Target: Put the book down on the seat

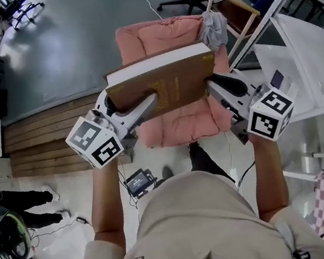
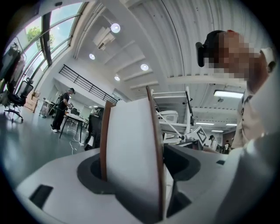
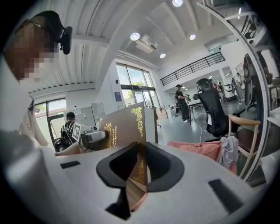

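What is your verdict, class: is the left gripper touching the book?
Touching. The left gripper view shows the book clamped between the jaws of the left gripper.

Book cover: gold "Classics"; rest illegible.

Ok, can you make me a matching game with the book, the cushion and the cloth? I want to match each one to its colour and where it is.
Things:
1. book
2. cushion
3. cloth

Colour and place:
a. grey, draped on the wooden frame
b. brown, held up in the air
c. pink, lying below the book

Right pairs: 1-b, 2-c, 3-a.
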`<state>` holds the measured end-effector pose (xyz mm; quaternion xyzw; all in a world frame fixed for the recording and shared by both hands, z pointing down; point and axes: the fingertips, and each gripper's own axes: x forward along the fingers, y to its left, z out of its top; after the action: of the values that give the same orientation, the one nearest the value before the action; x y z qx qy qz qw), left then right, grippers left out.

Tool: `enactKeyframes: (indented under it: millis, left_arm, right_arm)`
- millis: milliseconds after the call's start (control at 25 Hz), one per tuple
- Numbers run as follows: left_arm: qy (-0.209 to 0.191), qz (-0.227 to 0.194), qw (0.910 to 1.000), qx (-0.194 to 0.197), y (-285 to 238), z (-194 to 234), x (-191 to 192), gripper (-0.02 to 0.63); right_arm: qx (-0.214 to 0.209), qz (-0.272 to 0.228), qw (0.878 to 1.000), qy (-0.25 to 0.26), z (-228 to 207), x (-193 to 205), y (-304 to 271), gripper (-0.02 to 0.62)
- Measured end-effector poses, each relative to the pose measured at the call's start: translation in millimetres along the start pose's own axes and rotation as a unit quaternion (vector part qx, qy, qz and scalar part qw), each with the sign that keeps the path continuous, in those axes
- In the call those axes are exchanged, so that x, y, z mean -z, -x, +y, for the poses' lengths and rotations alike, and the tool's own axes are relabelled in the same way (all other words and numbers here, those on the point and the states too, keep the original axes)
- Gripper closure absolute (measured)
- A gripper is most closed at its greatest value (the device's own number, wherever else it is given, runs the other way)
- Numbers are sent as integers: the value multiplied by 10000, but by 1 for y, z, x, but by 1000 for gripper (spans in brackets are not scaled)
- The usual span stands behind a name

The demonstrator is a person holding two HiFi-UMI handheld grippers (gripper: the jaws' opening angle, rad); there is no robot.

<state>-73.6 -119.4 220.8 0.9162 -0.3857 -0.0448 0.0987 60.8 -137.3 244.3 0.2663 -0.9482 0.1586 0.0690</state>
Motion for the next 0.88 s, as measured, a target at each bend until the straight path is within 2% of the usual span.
enactKeyframes:
  millis: [200, 400, 560, 680, 880]
  left_arm:
    - [-61, 59, 9976, -685, 1, 46, -2, 282]
    - [-48, -72, 9944, -1053, -6, 90, 10, 267]
    - [58, 18, 9898, -1425, -12, 122, 23, 259]
    - [138, -40, 9875, -1568, -8, 152, 41, 255]
    - [504, 193, 9827, -1770, -2, 204, 77, 242]
  right_arm:
    - [-566, 175, 9982, 38, -19, -5, -55, 551]
    - [-942, 407, 9947, 18, -43, -4, -99, 552]
    - [-1112, 584, 9921, -32, -62, 5, -133, 554]
    - [-1191, 744, 9900, -122, -72, 19, -164, 554]
    - [-1265, 1102, 9852, -362, -87, 50, -213, 556]
